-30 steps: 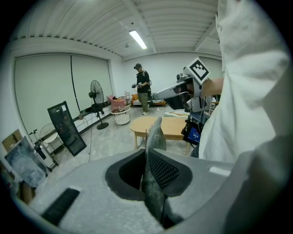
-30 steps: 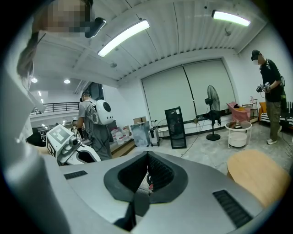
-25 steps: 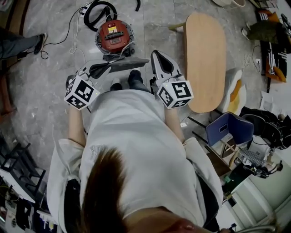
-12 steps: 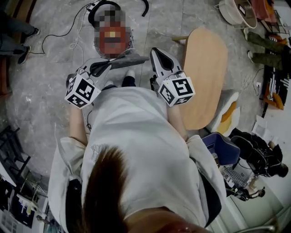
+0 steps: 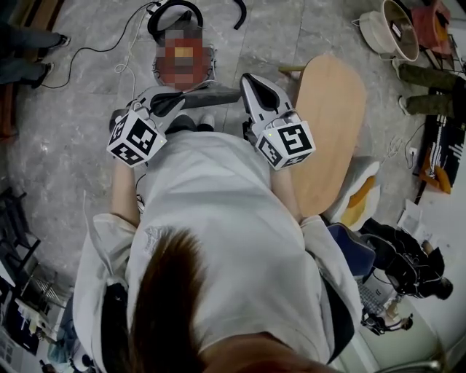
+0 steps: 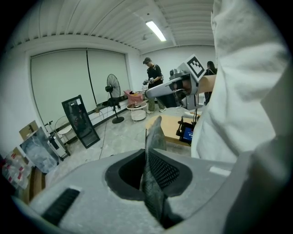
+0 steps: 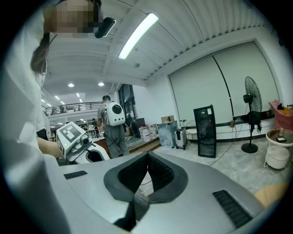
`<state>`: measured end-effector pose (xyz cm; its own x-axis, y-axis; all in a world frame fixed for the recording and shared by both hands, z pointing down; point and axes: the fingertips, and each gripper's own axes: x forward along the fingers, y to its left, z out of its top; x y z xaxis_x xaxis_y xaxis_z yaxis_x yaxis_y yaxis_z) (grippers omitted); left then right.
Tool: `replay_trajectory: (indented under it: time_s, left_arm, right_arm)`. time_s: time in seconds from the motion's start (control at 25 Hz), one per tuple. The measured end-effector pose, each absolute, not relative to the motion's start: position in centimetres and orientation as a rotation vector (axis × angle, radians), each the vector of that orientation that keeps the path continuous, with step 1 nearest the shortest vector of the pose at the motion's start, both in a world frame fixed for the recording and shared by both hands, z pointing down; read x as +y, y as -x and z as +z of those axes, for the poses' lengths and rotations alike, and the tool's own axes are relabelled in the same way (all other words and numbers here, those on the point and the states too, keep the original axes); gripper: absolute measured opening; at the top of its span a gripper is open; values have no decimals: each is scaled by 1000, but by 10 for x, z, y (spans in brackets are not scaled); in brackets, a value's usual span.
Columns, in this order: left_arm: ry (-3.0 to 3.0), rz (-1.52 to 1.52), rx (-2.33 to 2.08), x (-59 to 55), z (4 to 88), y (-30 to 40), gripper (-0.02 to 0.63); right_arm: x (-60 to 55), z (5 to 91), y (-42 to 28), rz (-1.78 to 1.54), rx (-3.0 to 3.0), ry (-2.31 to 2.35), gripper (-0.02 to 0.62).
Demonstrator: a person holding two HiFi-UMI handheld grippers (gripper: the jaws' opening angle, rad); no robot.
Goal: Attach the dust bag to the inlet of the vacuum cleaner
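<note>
The grey dust bag (image 5: 207, 97) hangs level in front of the person. Its left end is pinched in my left gripper (image 5: 177, 103). In the left gripper view the grey fabric of the dust bag (image 6: 154, 137) stands up between the shut jaws of my left gripper (image 6: 147, 157). My right gripper (image 5: 248, 77) is beside the bag's right end, shut and empty. The right gripper view shows only floor past the shut right gripper (image 7: 147, 157). The red vacuum cleaner (image 5: 158, 67) sits on the floor just beyond the bag, mostly under a mosaic patch.
An oval wooden table (image 5: 331, 124) stands right of the right gripper. The vacuum's black hose (image 5: 175, 11) and cable trail on the floor behind it. A standing fan (image 6: 111, 91), a black panel (image 6: 80, 119) and other people are farther off.
Both grippers and the bag have drifted slightly toward the vacuum cleaner as the person shifted. The left grip on the bag is unchanged and the right jaws stay shut.
</note>
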<state>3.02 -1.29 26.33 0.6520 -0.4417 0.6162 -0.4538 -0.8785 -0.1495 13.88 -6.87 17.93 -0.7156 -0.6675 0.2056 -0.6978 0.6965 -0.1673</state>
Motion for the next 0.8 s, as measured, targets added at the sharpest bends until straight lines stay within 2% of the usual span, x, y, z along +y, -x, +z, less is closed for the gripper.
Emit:
replay_trajectory:
  time_s: [0.36,0.44,0.8]
  left_arm:
    - [-2916,1033,-628,-30,254,-35,40]
    - [-2927,1038,-593,-32,253,-33,40]
    - [-2935,1079,-405,-18,265,-32,40]
  right_arm:
    - [-69,169,-108,266,-2792,-911,5]
    - [-66,170,-101,276,-2791,-862,68]
    - [-30,223,-76,234,-2525,-565,130]
